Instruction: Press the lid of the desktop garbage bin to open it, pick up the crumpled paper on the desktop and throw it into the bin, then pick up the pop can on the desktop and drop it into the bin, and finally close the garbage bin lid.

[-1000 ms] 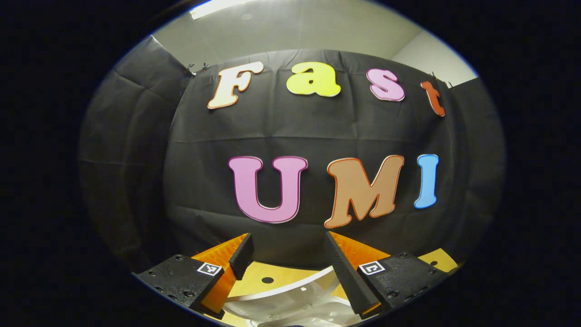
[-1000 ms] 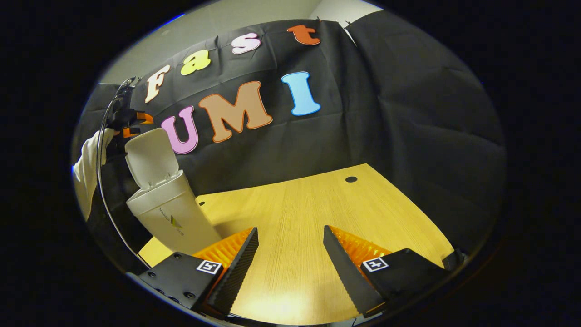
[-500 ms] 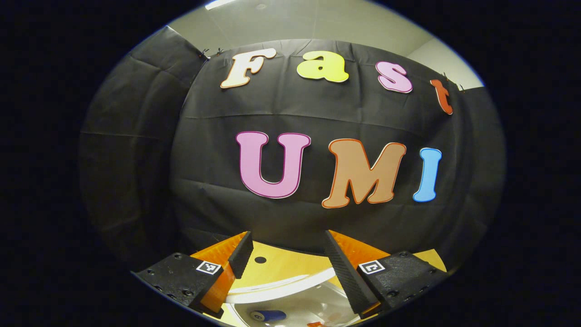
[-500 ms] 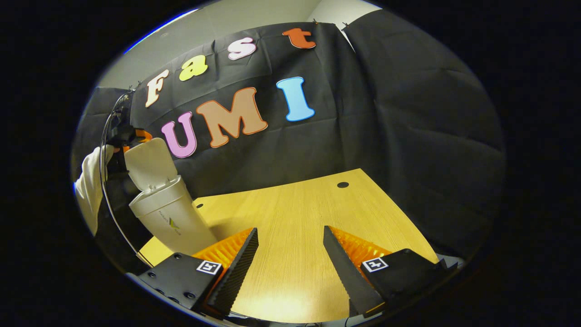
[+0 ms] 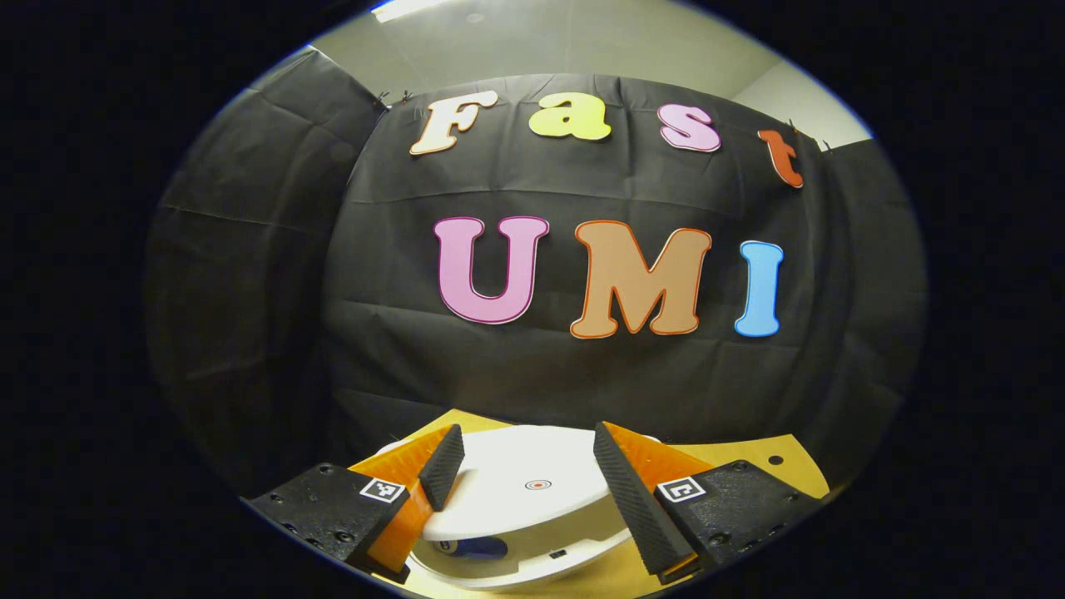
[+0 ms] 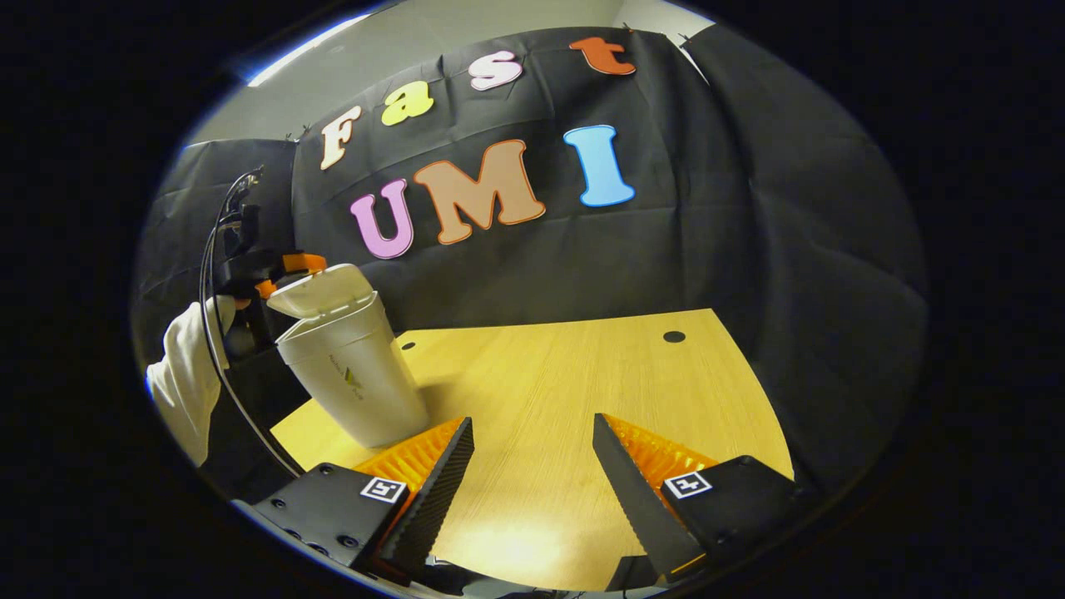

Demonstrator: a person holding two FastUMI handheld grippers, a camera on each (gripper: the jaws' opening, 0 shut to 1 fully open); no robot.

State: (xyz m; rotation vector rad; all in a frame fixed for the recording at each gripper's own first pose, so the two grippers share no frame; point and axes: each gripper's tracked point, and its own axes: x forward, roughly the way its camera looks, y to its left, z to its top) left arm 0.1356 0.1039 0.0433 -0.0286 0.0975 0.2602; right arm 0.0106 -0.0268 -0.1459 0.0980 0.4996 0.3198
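The white desktop bin (image 6: pixel 354 378) stands at the table's left edge in the right gripper view. Its lid (image 6: pixel 320 289) is tilted low over the rim, a narrow gap still showing. My left gripper (image 6: pixel 287 268) sits on the lid's back edge, held by a hand in a white sleeve (image 6: pixel 187 374). In the left gripper view the lid (image 5: pixel 532 487) lies just below my open left gripper (image 5: pixel 524 462), its fingers apart above the lid's sides. Through the gap under the lid a blue can (image 5: pixel 470 547) lies inside the bin. My right gripper (image 6: pixel 532 457) hangs open over the table with nothing in it.
The wooden table (image 6: pixel 582 374) stretches right of the bin, with a small round hole (image 6: pixel 674 337) near its far edge. Black cloth walls close in the back and right sides. A cable (image 6: pixel 212 333) loops down from the left gripper.
The lid swung down from upright to almost shut, with the left gripper following it down. The bin's inside, visible from above before, is now covered. The right gripper stayed open.
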